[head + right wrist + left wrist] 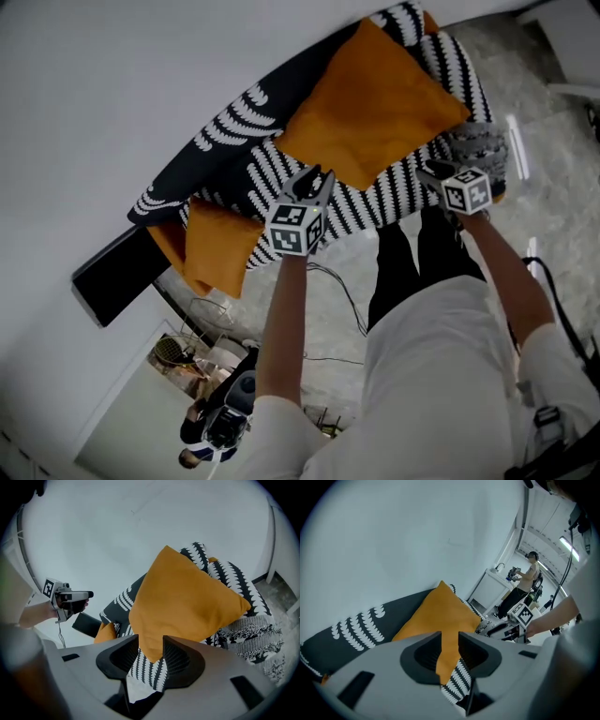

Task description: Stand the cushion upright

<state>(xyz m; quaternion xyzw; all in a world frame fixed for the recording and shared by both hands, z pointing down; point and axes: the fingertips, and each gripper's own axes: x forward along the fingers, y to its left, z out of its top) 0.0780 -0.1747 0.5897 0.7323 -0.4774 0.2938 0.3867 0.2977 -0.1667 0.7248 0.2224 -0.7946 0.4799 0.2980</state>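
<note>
Orange cushion [375, 108] is on the sofa [375, 202], which has a black-and-white patterned cover. The cushion is propped against the backrest and turned diamond-wise, one corner pointing down at the seat's near edge. White wall [141, 75] is behind it.

My left tongs [317, 178] are just near of the cushion's lower-left edge. Jaws are partly apart and nothing is pinched. In the left gripper view the cushion's low corner shows through the gap of the left tongs [450, 641], with the pads clear of the fabric.

My right tongs [433, 171] are at the cushion's right side, close to its right corner. Jaws are a bit wider than the left pair and empty. In the right gripper view the cushion's bottom corner hangs in the gap of the right tongs [151, 646], not squeezed.

A second, smaller orange cushion [217, 246] lies at the sofa's left end, well apart from the first. A grey knitted throw [478, 141] is at the right end, just beside the right tongs. A dark flat slab [117, 272] lies left of the sofa.
</note>
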